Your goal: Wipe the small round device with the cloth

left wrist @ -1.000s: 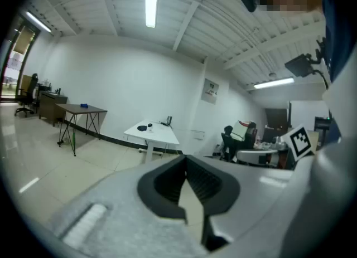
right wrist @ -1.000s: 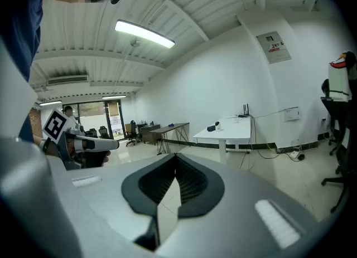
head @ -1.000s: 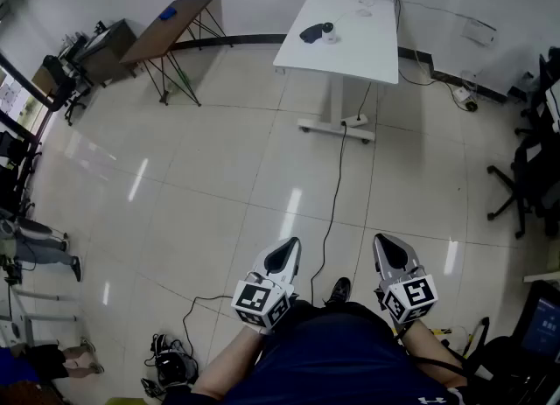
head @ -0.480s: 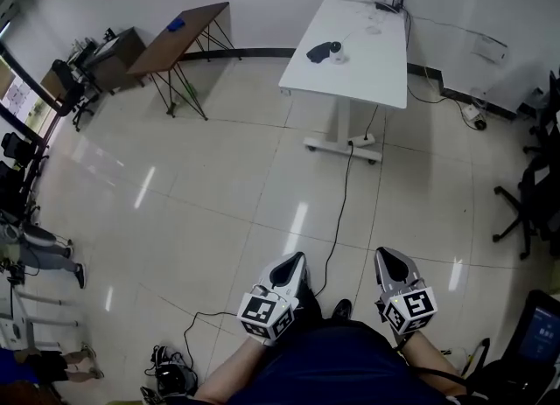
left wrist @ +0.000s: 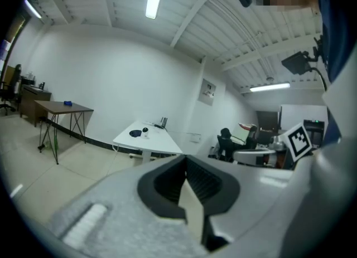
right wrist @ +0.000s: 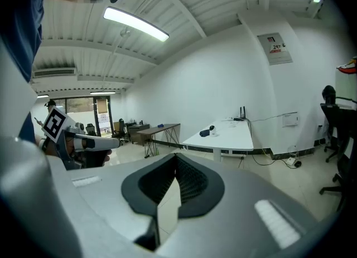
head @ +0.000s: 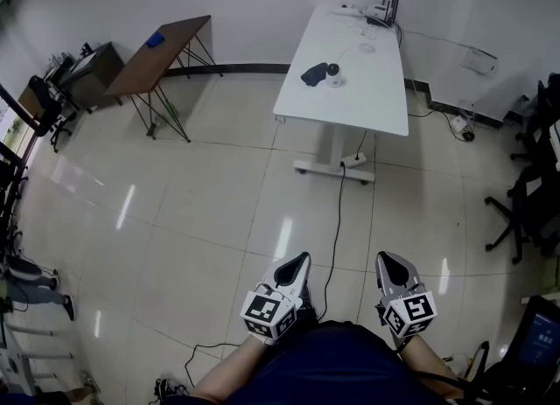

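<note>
**Both tongs shut and empty; device and cloth far off on white tabletop**

Head view: The left tongs (head: 298,261) and right tongs (head: 391,260) are held side by side low in the frame, above a tiled floor (head: 219,193). Both point toward a white tabletop (head: 367,88) that is well apart from them. A dark cloth (head: 312,73) lies near the tabletop's left edge. The small round device (head: 333,73) sits just beside it on the right; whether the two touch, I cannot tell. A black cable (head: 335,211) runs over the floor from the tabletop's foot toward the person. A brown table (head: 166,43) stands by the wall on the left, and an office chair (head: 525,193) is at the right edge.

Left gripper view: The jaws are closed together with nothing between them. The tabletop, with the cloth and device on it, shows small in the distance, up and left of the tips.

Right gripper view: The jaws are closed together and empty. The tabletop is far ahead, right of the tips, with the cloth and device at its near-left end. The brown table is further left.
</note>
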{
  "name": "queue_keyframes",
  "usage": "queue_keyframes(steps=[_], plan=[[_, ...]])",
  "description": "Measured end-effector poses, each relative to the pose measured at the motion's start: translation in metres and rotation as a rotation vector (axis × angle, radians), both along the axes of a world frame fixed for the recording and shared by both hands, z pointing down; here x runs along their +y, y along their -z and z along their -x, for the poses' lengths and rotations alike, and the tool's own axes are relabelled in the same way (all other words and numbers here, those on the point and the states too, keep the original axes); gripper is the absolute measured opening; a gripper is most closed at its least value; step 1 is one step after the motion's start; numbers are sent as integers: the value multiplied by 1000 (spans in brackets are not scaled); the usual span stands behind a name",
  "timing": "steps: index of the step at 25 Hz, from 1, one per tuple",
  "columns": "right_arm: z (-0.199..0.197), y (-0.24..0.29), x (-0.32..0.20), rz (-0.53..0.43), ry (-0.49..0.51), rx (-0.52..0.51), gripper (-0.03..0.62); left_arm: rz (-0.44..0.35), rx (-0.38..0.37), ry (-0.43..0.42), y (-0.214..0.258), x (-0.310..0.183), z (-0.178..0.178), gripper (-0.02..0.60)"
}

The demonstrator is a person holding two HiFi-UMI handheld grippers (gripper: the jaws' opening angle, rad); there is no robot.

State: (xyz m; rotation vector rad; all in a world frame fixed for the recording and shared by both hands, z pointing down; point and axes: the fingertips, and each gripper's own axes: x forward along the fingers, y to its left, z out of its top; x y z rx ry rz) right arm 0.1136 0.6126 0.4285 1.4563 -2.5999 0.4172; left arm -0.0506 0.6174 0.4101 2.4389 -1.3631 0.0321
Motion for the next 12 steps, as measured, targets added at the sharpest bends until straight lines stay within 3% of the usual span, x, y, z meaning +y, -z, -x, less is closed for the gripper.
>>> queue_keyframes(steps=[5,12], plan=[[32,5,-30,-3,-18,28,9,-28,-5,-39,-9,-39,34,3],[48,7,-65,22,-35,50,9,-19,-4,-52,-6,-79,51,3]])
